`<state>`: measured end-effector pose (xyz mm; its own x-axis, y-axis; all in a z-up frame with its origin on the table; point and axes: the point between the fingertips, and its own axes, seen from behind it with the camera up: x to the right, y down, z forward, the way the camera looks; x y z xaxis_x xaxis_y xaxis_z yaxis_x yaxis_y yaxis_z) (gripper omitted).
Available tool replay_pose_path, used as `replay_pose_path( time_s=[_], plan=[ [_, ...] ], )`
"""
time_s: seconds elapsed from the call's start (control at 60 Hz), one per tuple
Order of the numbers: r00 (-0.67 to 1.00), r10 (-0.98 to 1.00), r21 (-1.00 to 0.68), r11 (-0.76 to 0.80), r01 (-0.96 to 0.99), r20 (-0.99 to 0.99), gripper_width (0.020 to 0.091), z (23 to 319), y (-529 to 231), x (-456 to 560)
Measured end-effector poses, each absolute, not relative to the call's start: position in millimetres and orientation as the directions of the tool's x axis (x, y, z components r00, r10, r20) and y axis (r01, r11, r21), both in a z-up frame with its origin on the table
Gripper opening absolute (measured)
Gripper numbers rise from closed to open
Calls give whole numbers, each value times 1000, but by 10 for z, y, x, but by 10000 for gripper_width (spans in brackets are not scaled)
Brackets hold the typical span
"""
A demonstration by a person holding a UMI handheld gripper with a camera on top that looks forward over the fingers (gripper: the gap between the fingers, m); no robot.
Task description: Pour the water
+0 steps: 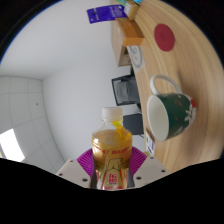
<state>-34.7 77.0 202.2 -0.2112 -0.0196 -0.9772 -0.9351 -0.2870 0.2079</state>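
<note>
The gripper (113, 165) clamps the bottle (112, 150) between its pads, lifted just left of the green mug (172, 114). Tip slowly, keeping the neck over the mug's mouth.

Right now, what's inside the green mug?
The green mug shows a white inner wall near its rim; its bottom and any water are hidden by the wall. The bottle stands between the fingers.
</note>
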Motion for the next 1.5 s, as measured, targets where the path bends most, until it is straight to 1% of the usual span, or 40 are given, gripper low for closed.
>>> replay_pose_path(
  time_s=[0.083, 0.117, 0.167, 0.217, 0.267, 0.317, 0.4, 0.467, 0.483, 0.567, 0.583, 0.667, 0.783, 0.817, 0.867, 0.883, 0.917, 0.983, 1.067, 1.1, 1.15, 1.167, 1.217, 1.317, 1.5],
  plan=[
    [49, 97, -66, -184, -981, -994, 428, 2374, 791, 260],
    [196, 108, -209, -125, -970, -975, 430, 2449, 834, 480],
    [403, 119, -409, -34, -912, -908, 432, 2560, 852, 887],
    [577, 102, -575, 46, -817, -810, 432, 2650, 805, 1281],
    [719, 54, -713, 103, -694, -693, 432, 2630, 850, 1595],
    [826, 9, -819, 125, -561, -564, 433, 2550, 857, 1842],
    [935, -72, -935, 103, -339, -347, 432, 2242, 916, 2202],
    [964, -127, -972, 42, -229, -233, 439, 1912, 1041, 2329],
    [974, -113, -980, 36, -195, -198, 440, 1768, 1024, 2376],
    [988, -117, -994, -41, -103, -97, 440, 1415, 1175, 2421],
    [992, -103, -996, -49, -80, -75, 438, 1301, 1184, 2439],
    [997, -74, -996, -91, -22, -15, 444, 1062, 1285, 2416],
    [997, -71, -993, -113, 33, 41, 455, 845, 1368, 2456],
    [997, -78, -995, -101, 7, 15, 452, 887, 1374, 2471],
    [997, -75, -994, -104, -22, -14, 454, 866, 1382, 2484],
    [997, -71, -994, -105, -27, -19, 469, 852, 1401, 2515],
    [997, -69, -994, -102, -37, -30, 472, 860, 1382, 2506],
    [998, -57, -994, -111, -21, -15, 521, 857, 1363, 2468],
    [999, -49, -990, -144, -14, -7, 606, 822, 1342, 2458],
    [999, -45, -984, -177, -33, -25, 680, 768, 1317, 2449],
    [997, -37, -975, -208, -76, -70, 829, 745, 1266, 2424],
    [996, -34, -973, -212, -89, -83, 859, 754, 1244, 2421],
    [994, -26, -970, -214, -112, -109, 841, 802, 1159, 2423],
    [991, -35, -967, -218, -134, -129, 841, 926, 890, 2485],
    [992, 13, -976, -183, -121, -126, 841, 1299, 68, 2375]
  ],
)
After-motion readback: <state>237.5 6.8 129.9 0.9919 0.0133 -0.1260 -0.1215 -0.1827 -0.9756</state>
